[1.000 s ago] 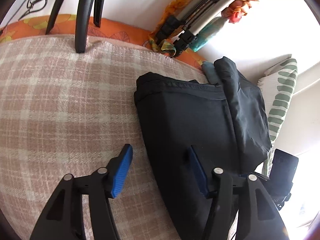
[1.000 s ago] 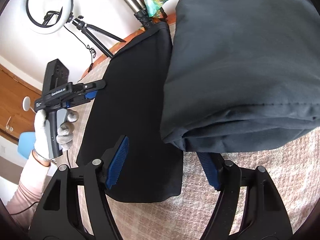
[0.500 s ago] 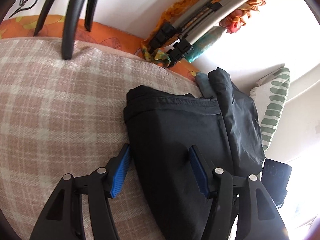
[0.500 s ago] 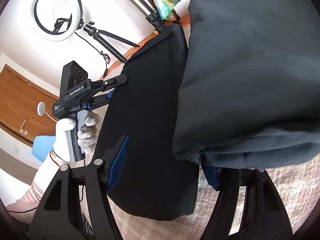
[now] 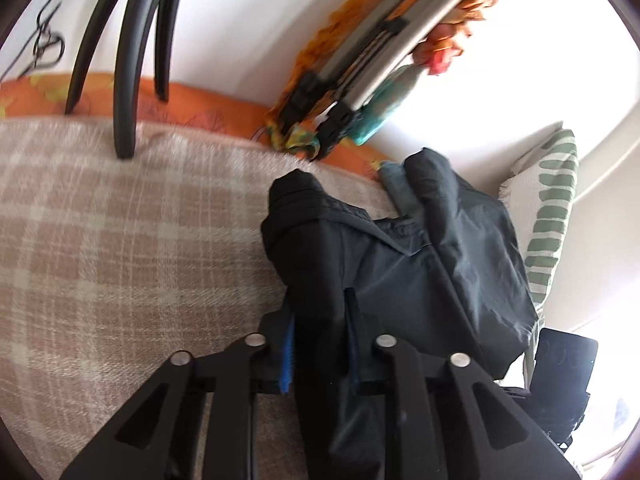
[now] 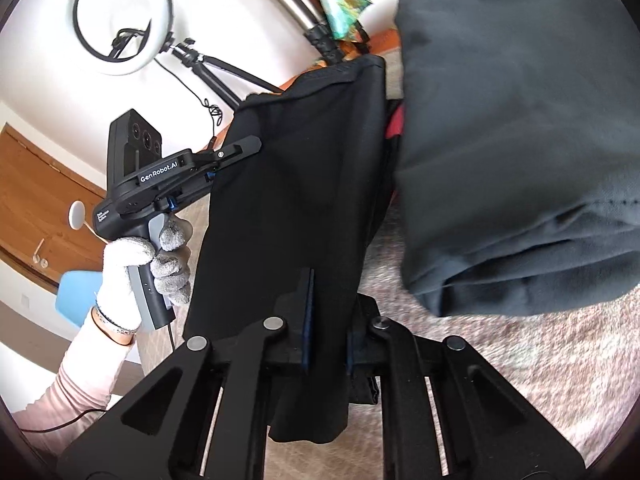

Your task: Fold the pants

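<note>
The black pants (image 5: 360,264) lie folded lengthwise on the plaid bedspread (image 5: 120,240), beside a heap of grey garments (image 6: 512,140) toward its far edge. Your left gripper (image 5: 318,344) and your right gripper (image 6: 328,320) have both just been closing, and now each pinches a bunch of the black cloth between its blue pads, jaws nearly together. A second ago they stood wide around the fabric; with both near corners gripped, you look ready to lift and carry the next fold across.

Both wrist cameras look steeply down, close over the same black pants (image 5: 360,264) (image 6: 304,168).
</note>
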Demonstrator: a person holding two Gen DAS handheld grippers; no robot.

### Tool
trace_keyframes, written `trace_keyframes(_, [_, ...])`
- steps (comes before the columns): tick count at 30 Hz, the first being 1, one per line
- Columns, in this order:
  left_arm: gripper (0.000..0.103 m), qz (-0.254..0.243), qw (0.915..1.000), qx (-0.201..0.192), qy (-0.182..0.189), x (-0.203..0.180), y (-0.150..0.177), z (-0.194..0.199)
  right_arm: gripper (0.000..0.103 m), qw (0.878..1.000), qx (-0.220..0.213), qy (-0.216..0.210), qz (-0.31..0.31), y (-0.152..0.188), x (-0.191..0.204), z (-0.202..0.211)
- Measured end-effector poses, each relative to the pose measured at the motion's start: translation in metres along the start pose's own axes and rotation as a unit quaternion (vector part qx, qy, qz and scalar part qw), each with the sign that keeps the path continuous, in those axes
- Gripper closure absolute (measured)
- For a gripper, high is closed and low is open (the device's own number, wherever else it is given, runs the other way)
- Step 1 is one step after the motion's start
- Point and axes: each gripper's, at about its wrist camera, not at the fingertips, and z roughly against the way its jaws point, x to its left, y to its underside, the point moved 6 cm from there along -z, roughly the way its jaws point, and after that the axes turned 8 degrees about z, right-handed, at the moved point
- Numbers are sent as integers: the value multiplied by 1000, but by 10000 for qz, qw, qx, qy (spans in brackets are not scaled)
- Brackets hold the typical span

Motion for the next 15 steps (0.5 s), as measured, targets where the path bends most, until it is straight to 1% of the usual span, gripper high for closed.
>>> trace_keyframes(4, [90,-232,9997,-90,-64,-12,-1,10,92,9997,-5,141,206,0,14,7])
trace_keyframes(8, [90,-362,9992,-183,-49,-24,-2,24,92,9990,-124,186,385,-4,28,21])
trace_keyframes(15, [91,-563,9973,-448,124,-51,-15,58,93,9954,-452,343,773,-20,51,57])
